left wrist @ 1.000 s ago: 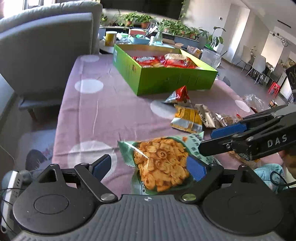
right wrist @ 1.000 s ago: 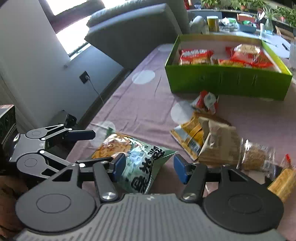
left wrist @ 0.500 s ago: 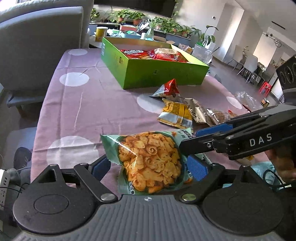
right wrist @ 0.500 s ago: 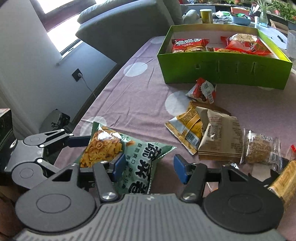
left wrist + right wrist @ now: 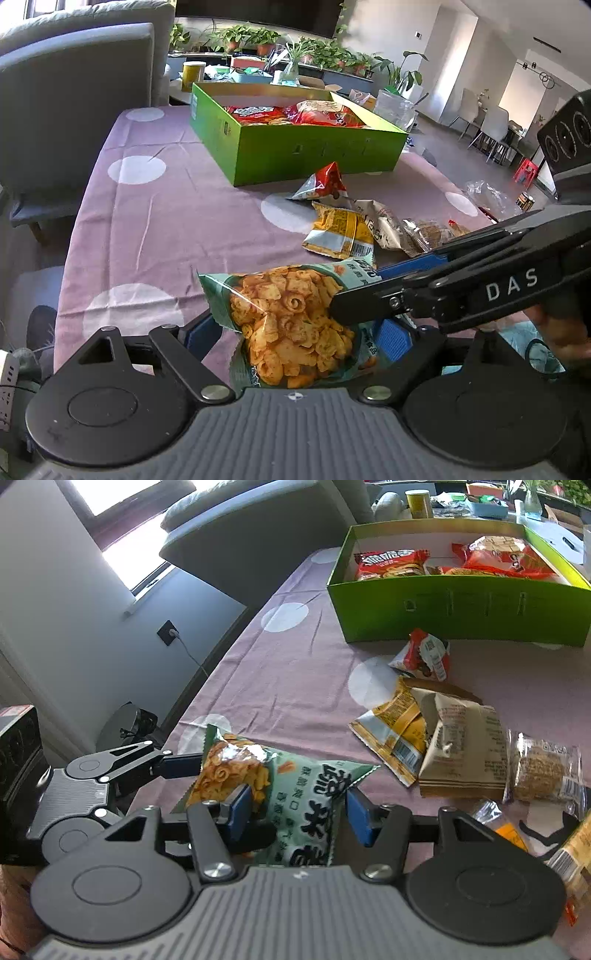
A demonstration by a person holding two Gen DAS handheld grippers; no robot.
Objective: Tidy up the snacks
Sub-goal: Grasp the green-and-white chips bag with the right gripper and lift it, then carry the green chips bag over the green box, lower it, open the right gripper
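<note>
The green chip bag (image 5: 295, 321) is lifted a little above the tablecloth (image 5: 177, 221), at the near end of the table, well apart from the green box (image 5: 314, 155). It is between the two grippers, and both have it between their fingers. The left gripper (image 5: 295, 332) points down at a slant toward the table; its blue pads stand wide apart on the two sides of the bag, and I cannot tell if they press on it. The right gripper (image 5: 295, 812) also points down at a slant and comes across from the right side; one black finger (image 5: 369, 306) lies over the clear window of the bag. Its jaws have just been closing with the bag's printed end between them; the left pad (image 5: 240, 808) touches the bag, and the right pad sits at the bag's edge.

The green box is open and stands at the far side of the table. Inside it lie red snack packs (image 5: 391, 563). Between the box and the chip bag lie loose snacks: a small red packet (image 5: 424, 657) nearest the box, then a yellow packet (image 5: 395, 731), a beige packet (image 5: 465, 749) and a clear cracker pack (image 5: 543, 771).
</note>
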